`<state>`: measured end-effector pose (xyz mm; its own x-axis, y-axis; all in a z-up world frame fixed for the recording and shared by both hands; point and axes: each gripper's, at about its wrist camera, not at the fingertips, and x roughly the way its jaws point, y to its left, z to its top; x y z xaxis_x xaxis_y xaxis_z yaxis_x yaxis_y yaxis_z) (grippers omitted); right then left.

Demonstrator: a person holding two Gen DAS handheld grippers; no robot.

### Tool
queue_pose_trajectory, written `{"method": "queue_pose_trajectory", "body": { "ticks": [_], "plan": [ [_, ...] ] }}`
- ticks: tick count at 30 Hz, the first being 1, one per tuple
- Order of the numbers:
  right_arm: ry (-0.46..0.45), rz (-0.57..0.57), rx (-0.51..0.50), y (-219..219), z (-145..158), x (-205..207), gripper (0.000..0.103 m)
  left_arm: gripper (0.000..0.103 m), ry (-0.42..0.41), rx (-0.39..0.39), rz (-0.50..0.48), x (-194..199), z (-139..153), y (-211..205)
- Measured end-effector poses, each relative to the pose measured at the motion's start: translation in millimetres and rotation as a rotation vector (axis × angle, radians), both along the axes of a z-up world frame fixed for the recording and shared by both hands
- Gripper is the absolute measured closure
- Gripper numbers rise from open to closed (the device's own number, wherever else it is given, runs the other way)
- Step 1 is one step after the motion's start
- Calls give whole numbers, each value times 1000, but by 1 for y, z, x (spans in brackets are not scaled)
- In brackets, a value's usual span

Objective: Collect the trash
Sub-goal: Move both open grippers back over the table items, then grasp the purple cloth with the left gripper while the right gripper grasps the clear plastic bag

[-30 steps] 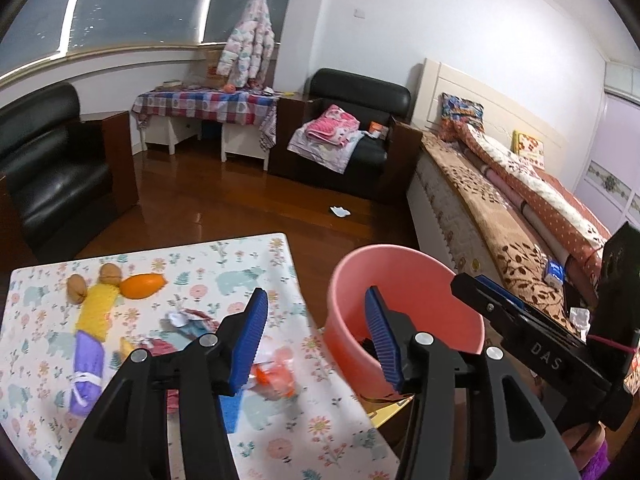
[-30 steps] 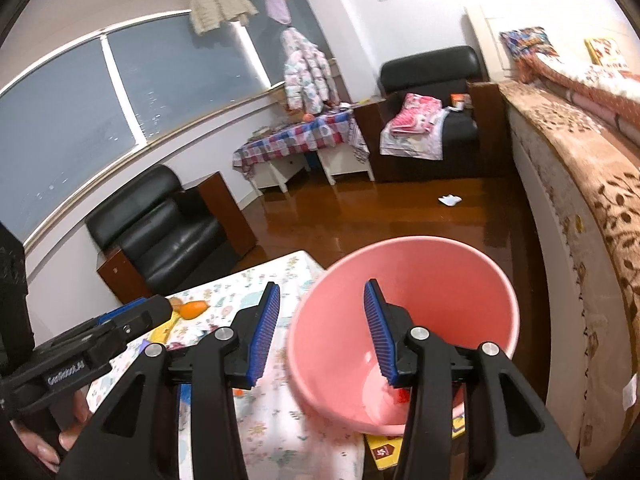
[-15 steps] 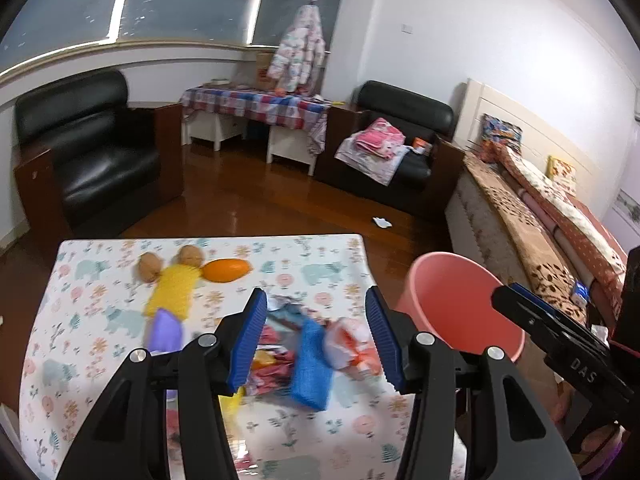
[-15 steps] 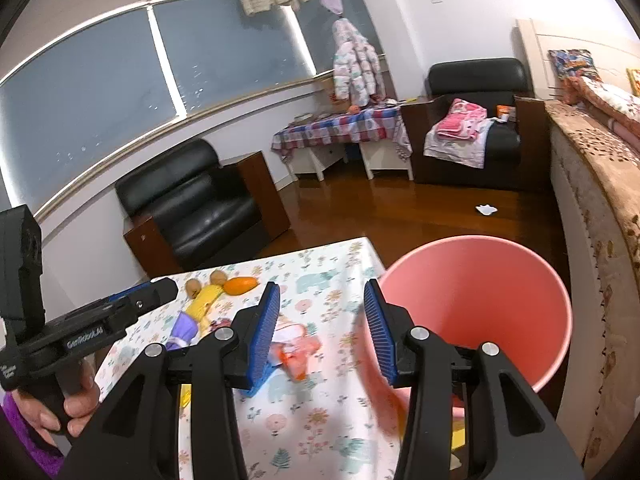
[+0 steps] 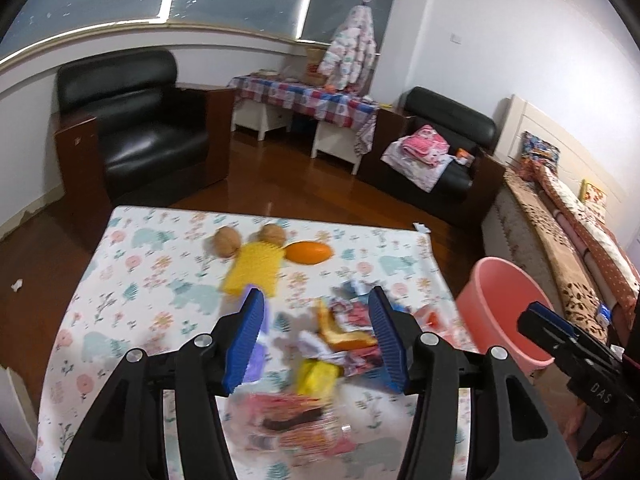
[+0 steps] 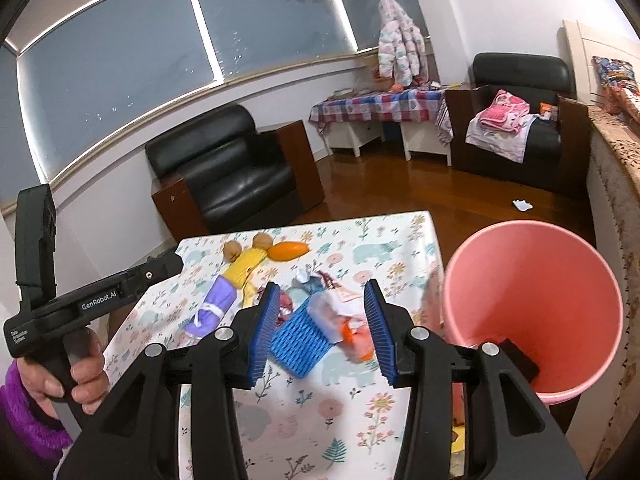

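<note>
A heap of trash wrappers point(image 5: 340, 336) lies on the flowered table point(image 5: 132, 280), with a blue foam net point(image 6: 302, 334) and an orange-white wrapper point(image 6: 352, 330) in it. A pink bin point(image 6: 532, 300) stands off the table's right edge, also in the left wrist view point(image 5: 500, 312); something dark lies inside it. My left gripper point(image 5: 316, 340) is open and empty above the heap. My right gripper point(image 6: 320, 328) is open and empty above the blue net.
Two walnuts point(image 5: 226, 242), a yellow brush point(image 5: 256, 272), an orange fruit point(image 5: 310, 253) and a purple cloth roll point(image 6: 210, 314) lie on the table's far part. Black armchairs point(image 5: 136, 132), a checked side table point(image 5: 304, 96) and a bed point(image 5: 580, 240) surround the wooden floor.
Both grippers have swung left, away from the pink bin and over the table. The trash heap now sits between the fingers of each. Both stay open.
</note>
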<state>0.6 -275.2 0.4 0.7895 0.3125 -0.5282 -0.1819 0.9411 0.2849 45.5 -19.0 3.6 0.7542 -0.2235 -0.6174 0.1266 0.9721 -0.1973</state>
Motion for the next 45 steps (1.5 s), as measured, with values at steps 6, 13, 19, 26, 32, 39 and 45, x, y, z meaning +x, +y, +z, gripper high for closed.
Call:
{"method": "queue_pose_trajectory", "body": {
  "ticks": [6,13,19,26,32,39,45],
  "plan": [
    [61,36,4,11,-16,11,58,48,50,21,54,-2,-21,31],
    [119,77,-30,30,-34,22,58,48,130,38,99,-5,-52,57],
    [147,48,-33,27,-42,32,58,48,161,-1,101,9,-63,62],
    [163,7,-29,13,-47,41,58,48,215,16,32,37,-83,37],
    [178,-17,-34,4,-50,50,58,70,234,15,2,42,-95,34],
    [216,-28,-45,1,-63,64,58,76,195,-29,25,40,-83,49],
    [269,-27,-36,-3,-80,65,58,82,188,-60,32,38,-78,58]
  ]
}}
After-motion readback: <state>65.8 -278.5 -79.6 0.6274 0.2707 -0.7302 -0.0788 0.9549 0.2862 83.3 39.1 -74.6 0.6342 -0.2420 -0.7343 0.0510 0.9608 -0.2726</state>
